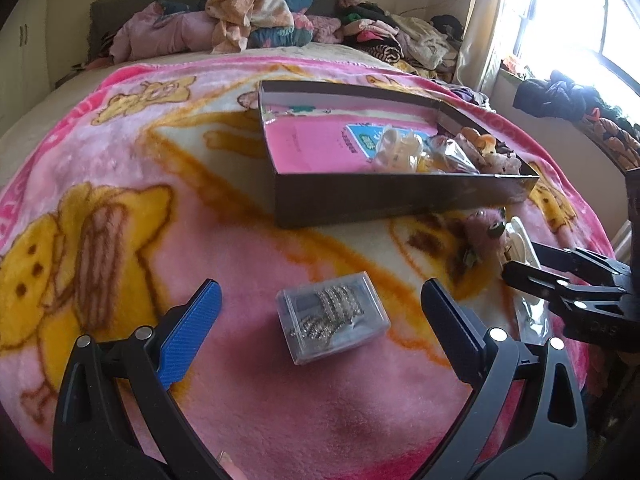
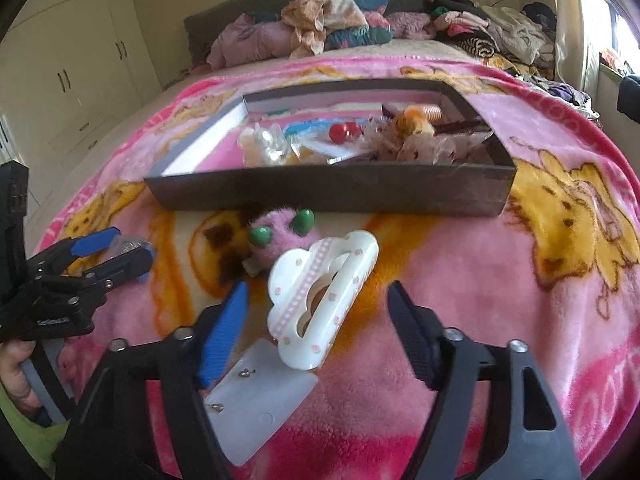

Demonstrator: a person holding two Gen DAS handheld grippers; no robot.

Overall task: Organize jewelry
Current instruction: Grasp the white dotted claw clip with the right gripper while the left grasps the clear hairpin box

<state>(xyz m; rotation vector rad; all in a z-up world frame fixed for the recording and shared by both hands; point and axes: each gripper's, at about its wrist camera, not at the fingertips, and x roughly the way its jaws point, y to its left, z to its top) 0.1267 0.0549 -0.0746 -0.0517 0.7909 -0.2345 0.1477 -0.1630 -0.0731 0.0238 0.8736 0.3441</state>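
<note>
A dark tray (image 2: 332, 196) lies beyond, my open left gripper (image 1: 320, 312) flanks a clear box (image 1: 332, 322), my open right gripper (image 2: 316, 312) flanks a white hair clip (image 2: 320, 300).

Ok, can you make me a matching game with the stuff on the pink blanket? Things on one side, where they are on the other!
Things:
1. clear case of silver chains
2. white cloud-shaped hair claw
3. fuzzy pink clip with green bumps
4. red balls

Places:
A. inside the dark shallow box
B. between the open fingers of the right gripper
C. between the open fingers of the left gripper
D. on the blanket, just in front of the box

Pairs: 1-C, 2-B, 3-D, 4-A
</note>
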